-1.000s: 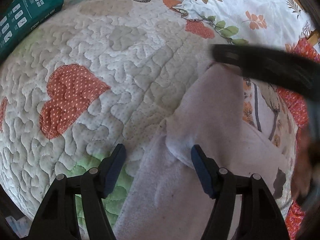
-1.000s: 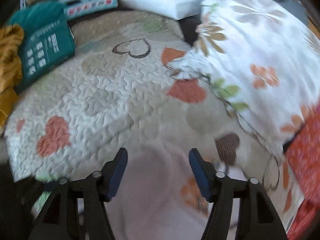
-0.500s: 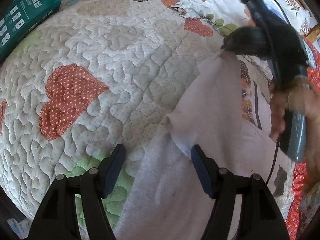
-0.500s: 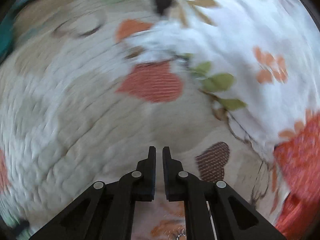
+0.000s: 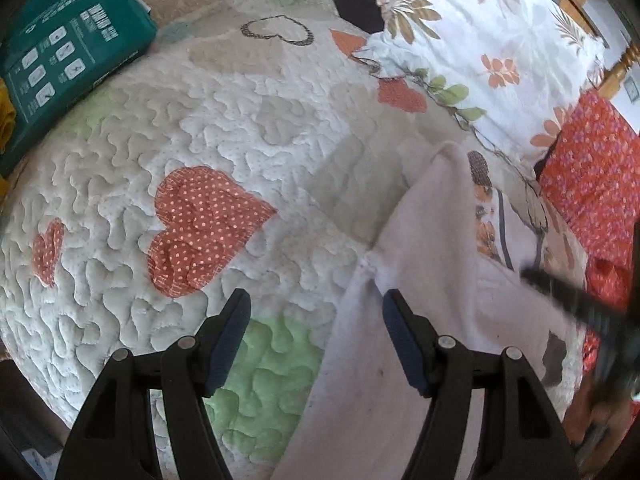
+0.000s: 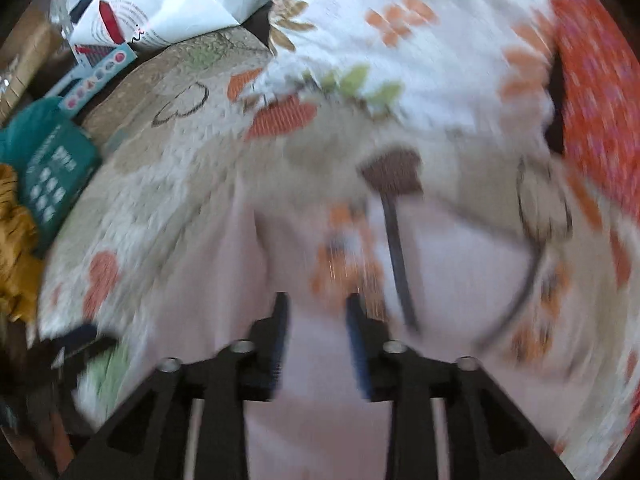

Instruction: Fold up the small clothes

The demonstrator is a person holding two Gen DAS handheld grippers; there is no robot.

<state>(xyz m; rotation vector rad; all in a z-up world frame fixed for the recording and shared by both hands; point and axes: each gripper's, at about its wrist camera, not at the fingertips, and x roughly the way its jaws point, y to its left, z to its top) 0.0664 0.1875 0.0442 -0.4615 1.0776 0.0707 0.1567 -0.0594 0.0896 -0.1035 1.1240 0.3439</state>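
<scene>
A small pale pink garment (image 5: pixel 432 248) with an orange and grey print lies on the heart-patterned quilt (image 5: pixel 200 120), one sleeve folded in over its body. My left gripper (image 5: pixel 316 308) hangs open above the garment's left edge, with nothing between its fingers. The right wrist view is blurred by motion. There my right gripper (image 6: pixel 317 308) hovers over the garment (image 6: pixel 224 280) near the print; its jaws are opening and its pads press on nothing. A blurred black part of the right tool (image 5: pixel 568 300) crosses the garment's right side in the left wrist view.
A teal package (image 5: pixel 68 60) lies at the quilt's far left, with mustard fabric (image 6: pixel 16 248) beside it. A floral pillow (image 5: pixel 492 40) and red patterned cloth (image 5: pixel 592 184) border the right. A white bag (image 6: pixel 168 4) sits at the back.
The right gripper went from open to shut half a second ago and now stands apart again. It left the sleeve's far end and swung toward the garment's right side. The left gripper drew back slightly.
</scene>
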